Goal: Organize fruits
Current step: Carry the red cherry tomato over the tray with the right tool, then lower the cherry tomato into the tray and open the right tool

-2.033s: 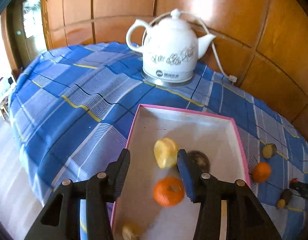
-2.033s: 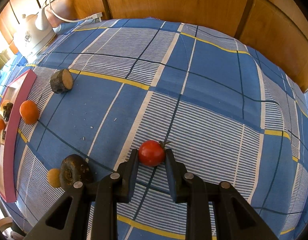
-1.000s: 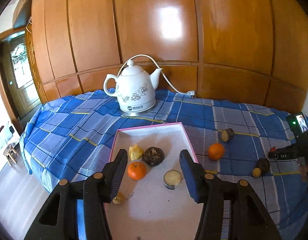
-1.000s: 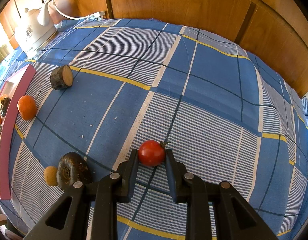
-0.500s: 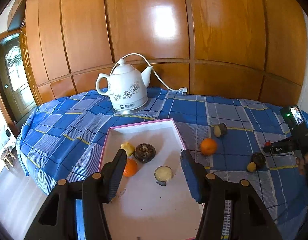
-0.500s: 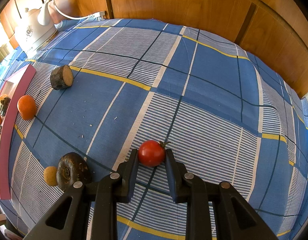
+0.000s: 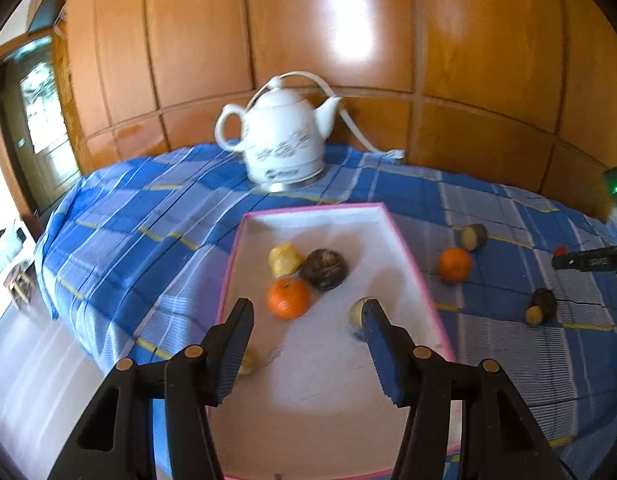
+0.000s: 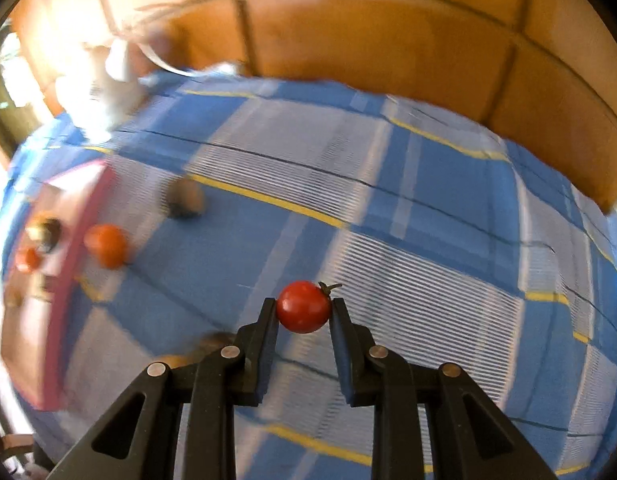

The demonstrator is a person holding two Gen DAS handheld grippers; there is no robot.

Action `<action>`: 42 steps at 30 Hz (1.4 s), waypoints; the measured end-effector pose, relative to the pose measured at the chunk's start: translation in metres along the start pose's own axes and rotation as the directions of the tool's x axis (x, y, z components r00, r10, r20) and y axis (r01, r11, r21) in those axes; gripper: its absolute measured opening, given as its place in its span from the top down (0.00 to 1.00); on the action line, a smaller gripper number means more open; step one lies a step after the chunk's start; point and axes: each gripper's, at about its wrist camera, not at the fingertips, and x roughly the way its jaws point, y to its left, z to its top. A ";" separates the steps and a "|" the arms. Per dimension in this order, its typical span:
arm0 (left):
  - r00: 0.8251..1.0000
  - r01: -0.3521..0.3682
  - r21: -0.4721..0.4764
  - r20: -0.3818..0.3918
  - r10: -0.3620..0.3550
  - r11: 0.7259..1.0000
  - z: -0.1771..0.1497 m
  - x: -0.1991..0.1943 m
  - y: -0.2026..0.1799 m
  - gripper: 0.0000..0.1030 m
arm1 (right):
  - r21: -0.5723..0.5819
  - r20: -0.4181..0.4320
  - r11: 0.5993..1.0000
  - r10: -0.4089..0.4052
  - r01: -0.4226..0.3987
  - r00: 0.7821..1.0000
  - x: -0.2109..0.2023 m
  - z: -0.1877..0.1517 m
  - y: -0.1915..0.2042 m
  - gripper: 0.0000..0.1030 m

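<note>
Paneling of orange-brown wood fills the top of both views, and below it the counter (image 7: 156,216) runs under a blue plaid cloth with yellow lines. Toward the upper middle of the left wrist view stands a white ceramic kettle (image 7: 282,148) on its base, its cord trailing to the right along the wall, well clear of where I work.

In front of it lies the pink-rimmed white tray (image 7: 404,248), which I take as the collecting place, since it already holds a mandarin (image 7: 289,298), a dark round fruit (image 7: 323,269) just beside it, a yellowish piece (image 7: 285,259) and a pale cut piece (image 7: 356,312) partly hidden by my finger. More produce waits on the cloth at the right of that view: another mandarin (image 7: 455,265), a cut piece (image 7: 473,237) behind it, and a dark fruit (image 7: 545,302) touching a small yellow one (image 7: 533,314).

My left gripper (image 7: 306,332) hangs over the near end of the tray, jaws apart, nothing between them.

My right gripper (image 8: 303,314) is clamped on a cherry tomato (image 8: 303,306), at the lower middle of the right wrist view, pads on its two sides, stem sticking out upper right. The blur there suggests I am carrying it, probably toward the tray at the left edge.
</note>
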 end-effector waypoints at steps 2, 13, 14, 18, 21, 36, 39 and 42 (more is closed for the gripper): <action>1.000 -0.016 -0.025 -0.013 0.016 1.000 -0.004 0.003 0.011 0.45 | -0.066 0.016 0.996 0.063 -0.062 0.998 -0.005 0.006 0.031 0.75; 0.999 -0.032 -0.086 -0.029 0.030 0.996 -0.017 0.005 0.036 0.45 | -0.236 -0.041 0.936 0.258 -0.260 0.965 0.027 0.036 0.182 0.75; 0.999 -0.031 -0.087 -0.030 0.028 0.996 -0.017 0.005 0.037 0.45 | -0.244 -0.053 0.934 0.255 -0.260 0.966 0.034 0.038 0.191 0.75; 0.999 -0.026 -0.100 -0.043 0.022 0.995 -0.020 0.008 0.040 0.45 | -0.259 -0.087 0.933 0.234 -0.248 0.968 0.056 0.041 0.212 0.73; 0.999 -0.023 -0.104 -0.051 0.018 0.994 -0.022 0.010 0.041 0.45 | -0.257 -0.100 0.937 0.219 -0.238 0.971 0.064 0.040 0.216 0.65; 0.999 0.017 -0.056 -0.032 -0.019 0.998 -0.017 0.001 0.019 0.44 | -0.186 0.015 0.972 0.147 -0.141 0.989 -0.003 0.011 0.121 0.65; 0.999 0.023 -0.036 -0.025 -0.024 0.999 -0.015 -0.003 0.012 0.45 | -0.158 0.030 0.983 0.100 -0.094 0.995 -0.013 0.005 0.091 0.65; 0.999 0.026 -0.022 -0.022 -0.026 0.999 -0.014 -0.005 0.007 0.44 | -0.115 0.036 0.992 0.060 -0.055 0.998 -0.019 -0.002 0.060 0.65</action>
